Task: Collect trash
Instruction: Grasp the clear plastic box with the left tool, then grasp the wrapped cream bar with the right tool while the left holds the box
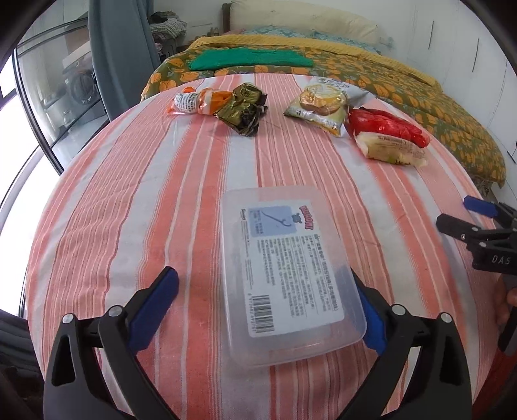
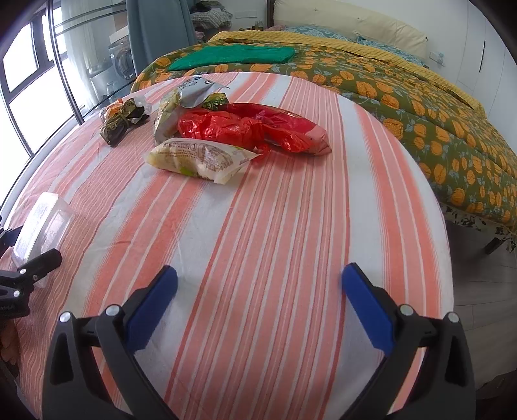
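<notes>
Left wrist view: the left gripper (image 1: 268, 303) stands wide around the clear plastic container (image 1: 284, 268) on the striped tablecloth (image 1: 129, 194); stiff, light, probably slick.

Right wrist view: the right gripper (image 2: 260, 300) gapes empty; crinkly wrappers (image 2: 206, 155) lie beyond, best pinched mid-body.

This is a home bedroom. A bed (image 2: 371, 80) with an orange-flowered quilt and a cream headboard (image 2: 349, 29) runs from twelve to three o'clock. A washing machine (image 2: 121, 61) stands behind glass doors at ten o'clock, and white wardrobes (image 2: 478, 42) line the wall at two.
</notes>
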`<act>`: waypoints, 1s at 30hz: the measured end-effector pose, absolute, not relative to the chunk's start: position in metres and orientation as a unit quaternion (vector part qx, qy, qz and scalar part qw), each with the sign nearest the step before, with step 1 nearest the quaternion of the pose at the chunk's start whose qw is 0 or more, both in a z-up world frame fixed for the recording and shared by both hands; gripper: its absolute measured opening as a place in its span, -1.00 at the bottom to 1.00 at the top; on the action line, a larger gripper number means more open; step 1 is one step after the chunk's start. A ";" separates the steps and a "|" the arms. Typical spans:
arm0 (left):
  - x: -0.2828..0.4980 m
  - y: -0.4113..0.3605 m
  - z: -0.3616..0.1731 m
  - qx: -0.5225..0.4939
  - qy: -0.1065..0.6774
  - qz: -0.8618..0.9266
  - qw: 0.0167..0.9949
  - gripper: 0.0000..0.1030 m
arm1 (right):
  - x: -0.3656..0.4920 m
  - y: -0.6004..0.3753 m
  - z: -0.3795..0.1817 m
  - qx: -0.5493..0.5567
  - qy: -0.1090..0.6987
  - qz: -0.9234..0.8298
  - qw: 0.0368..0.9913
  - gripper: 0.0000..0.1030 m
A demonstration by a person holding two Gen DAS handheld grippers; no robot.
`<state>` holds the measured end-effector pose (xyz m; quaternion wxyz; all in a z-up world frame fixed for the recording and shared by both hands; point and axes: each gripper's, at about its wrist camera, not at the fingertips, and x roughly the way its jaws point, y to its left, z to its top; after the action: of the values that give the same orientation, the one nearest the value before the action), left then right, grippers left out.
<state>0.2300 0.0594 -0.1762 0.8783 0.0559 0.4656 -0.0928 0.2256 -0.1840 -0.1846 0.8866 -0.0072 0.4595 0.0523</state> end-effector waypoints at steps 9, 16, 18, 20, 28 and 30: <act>0.230 0.059 -0.177 0.053 0.466 -0.094 0.878 0.91 | 0.284 -0.168 -0.144 -0.023 0.427 0.153 0.891 0.90; 0.230 0.059 -0.177 0.053 0.466 -0.093 0.878 0.91 | 0.313 -0.136 -0.163 -0.061 0.473 0.195 0.857 0.35; 0.230 0.059 -0.177 0.053 0.466 -0.093 0.878 0.91 | 0.304 -0.132 -0.165 -0.053 0.480 0.227 0.845 0.24; 0.230 0.059 -0.177 0.053 0.466 -0.093 0.878 0.91 | 0.289 -0.124 -0.164 -0.040 0.493 0.282 0.822 0.21; 0.231 0.059 -0.177 0.052 0.466 -0.093 0.878 0.91 | 0.287 -0.116 -0.160 -0.028 0.504 0.226 0.833 0.22; 0.231 0.059 -0.177 0.052 0.466 -0.093 0.878 0.91 | 0.302 -0.109 -0.168 -0.022 0.518 0.202 0.831 0.23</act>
<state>0.2306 0.0590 -0.1773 0.8784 0.0523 0.4658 -0.0930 0.3023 -0.1093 -0.1677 0.8309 -0.0222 0.5178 0.2023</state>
